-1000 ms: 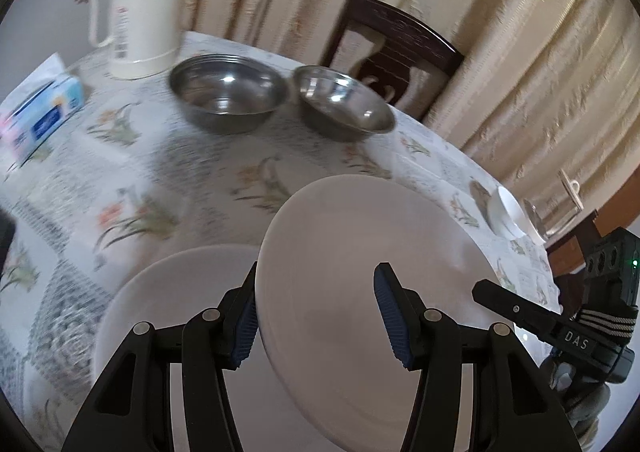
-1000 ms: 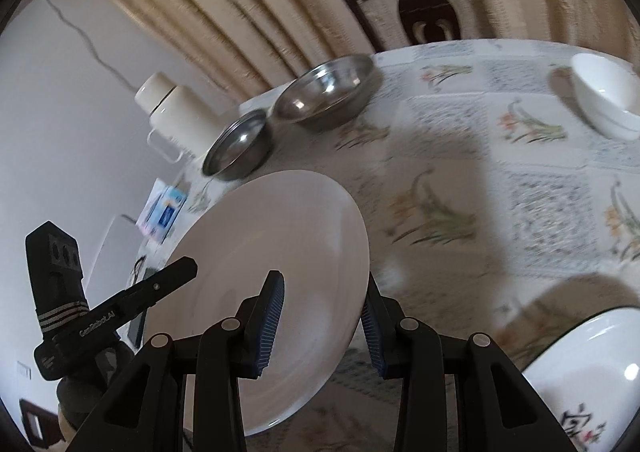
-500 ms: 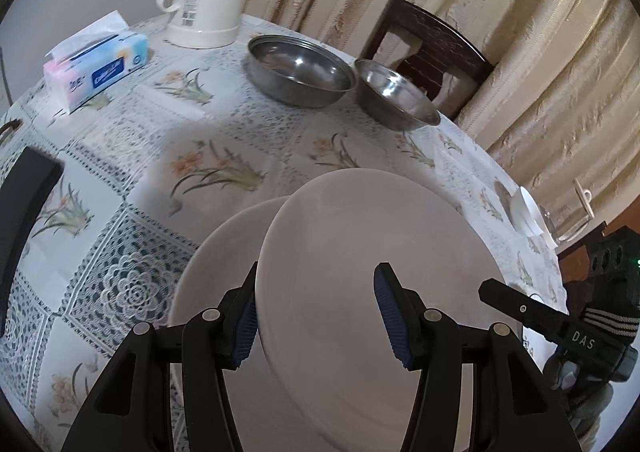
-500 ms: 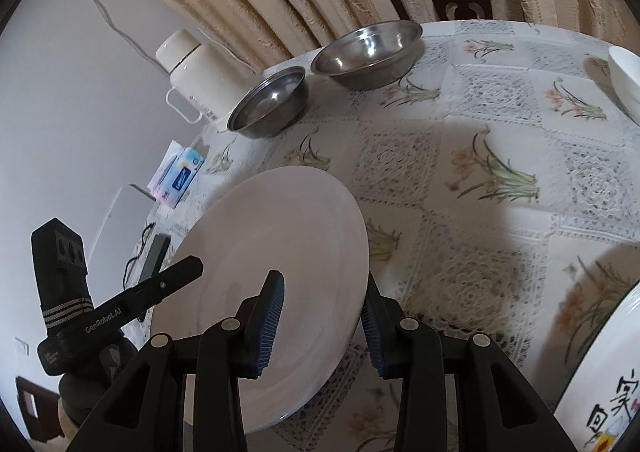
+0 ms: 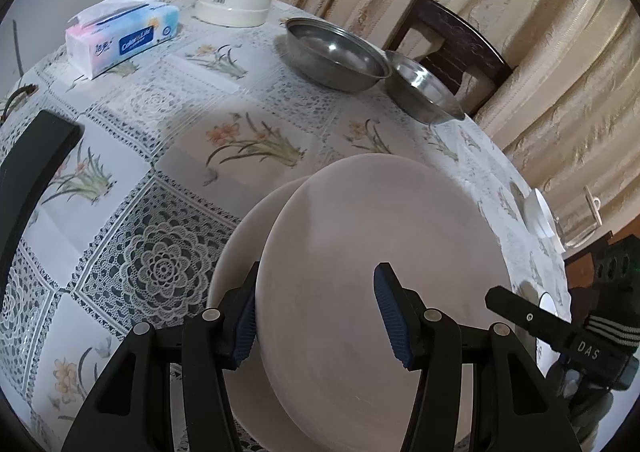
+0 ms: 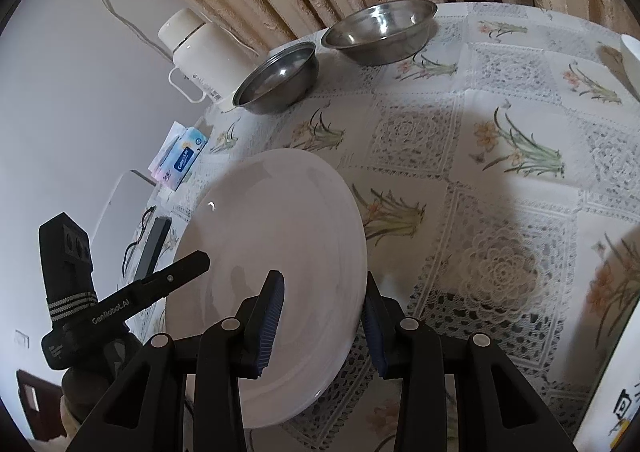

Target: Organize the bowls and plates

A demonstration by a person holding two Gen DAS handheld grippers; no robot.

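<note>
Lower now, we bring our round white plate [image 5: 372, 252] over the second white plate [image 5: 240, 236] on the floral tablecloth [image 5: 168, 155]; left gripper [image 5: 316, 310] and right gripper [image 6: 324, 316] both clamp its rim.

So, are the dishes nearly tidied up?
Nothing is stacked yet. The left tool and right tool hold a white plate tilted above another plate. Left to do: a wide steel bowl beside a smaller steel bowl, and a white bowl apart.
</note>
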